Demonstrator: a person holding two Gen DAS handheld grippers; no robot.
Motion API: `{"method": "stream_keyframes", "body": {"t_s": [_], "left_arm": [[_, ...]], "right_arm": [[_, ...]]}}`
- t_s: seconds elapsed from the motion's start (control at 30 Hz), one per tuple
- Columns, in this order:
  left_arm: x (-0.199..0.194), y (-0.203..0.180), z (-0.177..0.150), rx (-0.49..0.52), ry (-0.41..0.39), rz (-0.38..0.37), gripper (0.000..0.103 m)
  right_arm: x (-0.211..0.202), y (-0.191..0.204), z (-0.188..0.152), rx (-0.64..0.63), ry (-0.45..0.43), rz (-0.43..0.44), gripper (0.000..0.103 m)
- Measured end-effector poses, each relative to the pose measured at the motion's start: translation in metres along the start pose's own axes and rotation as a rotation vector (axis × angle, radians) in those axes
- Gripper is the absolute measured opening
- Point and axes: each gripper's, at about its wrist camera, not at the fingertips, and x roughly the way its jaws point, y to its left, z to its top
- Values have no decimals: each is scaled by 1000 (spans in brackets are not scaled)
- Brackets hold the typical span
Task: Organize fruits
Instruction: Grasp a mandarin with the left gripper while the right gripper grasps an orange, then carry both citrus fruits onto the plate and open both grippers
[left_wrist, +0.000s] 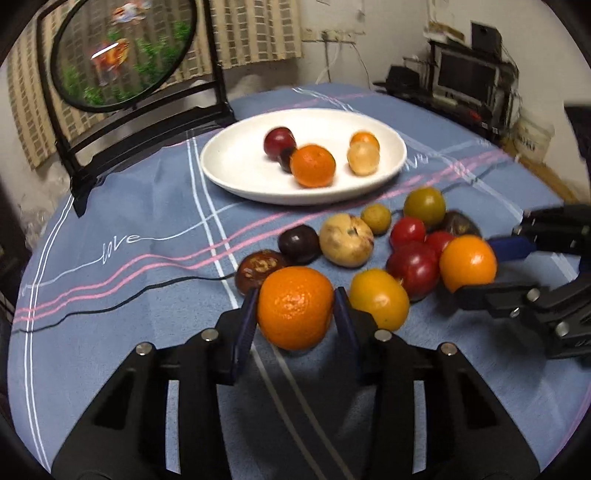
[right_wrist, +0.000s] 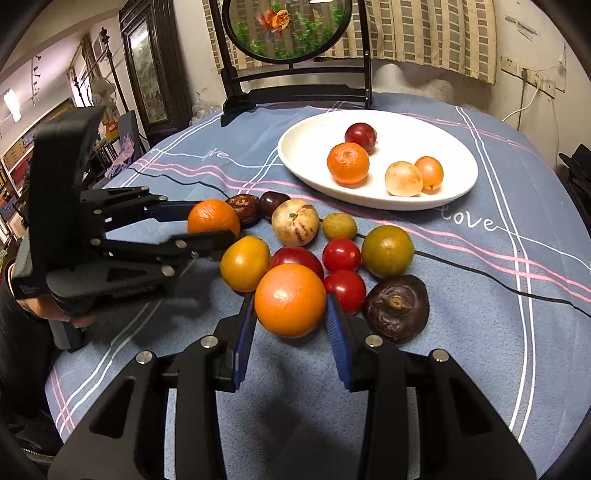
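Note:
A white plate (left_wrist: 229, 162) (right_wrist: 306, 155) at the back of the table holds an orange, a red plum and two pale fruits. Several loose fruits lie in a cluster on the blue cloth in front of it. My left gripper (left_wrist: 297, 314) (right_wrist: 210, 221) is shut on a mandarin orange (left_wrist: 295, 308) (right_wrist: 212, 218) at the cluster's left edge. My right gripper (right_wrist: 290, 314) (left_wrist: 476, 264) is shut on a smooth orange (right_wrist: 290, 301) (left_wrist: 467, 262) at the cluster's near right side. Both oranges sit at about table level.
Loose fruits include a yellow tomato (right_wrist: 245, 262), red tomatoes (right_wrist: 341, 254), a green-orange fruit (right_wrist: 388, 251), a pale passion fruit (right_wrist: 294, 221) and a dark wrinkled fruit (right_wrist: 397, 308). A black framed round ornament (right_wrist: 288, 29) stands behind the plate. A black cable (right_wrist: 498, 277) crosses the cloth.

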Motion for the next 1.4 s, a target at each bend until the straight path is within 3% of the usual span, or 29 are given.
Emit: {"method": "stream_keyframes", "body": {"t_s": [0.17,0.37,0.5,0.63,0.77,1.0,1.03,1.1,1.13,1.4], "left_arm": [[-14,3,12,-75,-23,3,42],[-16,-1,37,-91,-32,39,42],[-8,4,61,-142,-33,38,42],[5,8,77,-192,-29,29,42],[24,12,92,-219,-14,69,42],[61,20,101,-257,36,100,42],[63,20,101,-258,30,102,43],[63,21,103,-262,1,103,60],[63,22,104,-268,-9,105,64],[36,28,102,-292,-53,120,75]], "right_arm": [[-10,-2,2,14,-57,0,38],[-34,0,16,19,-159,-37,38],[-44,-1,40,-17,-202,-99,38],[-35,-10,63,-37,-207,-153,38],[-14,-22,77,-33,-197,-173,38],[39,-39,89,5,-105,-206,38],[42,-41,90,8,-101,-208,38],[48,-44,91,25,-92,-210,42],[48,-45,90,32,-99,-209,43],[21,-45,83,43,-150,-184,45]]}}
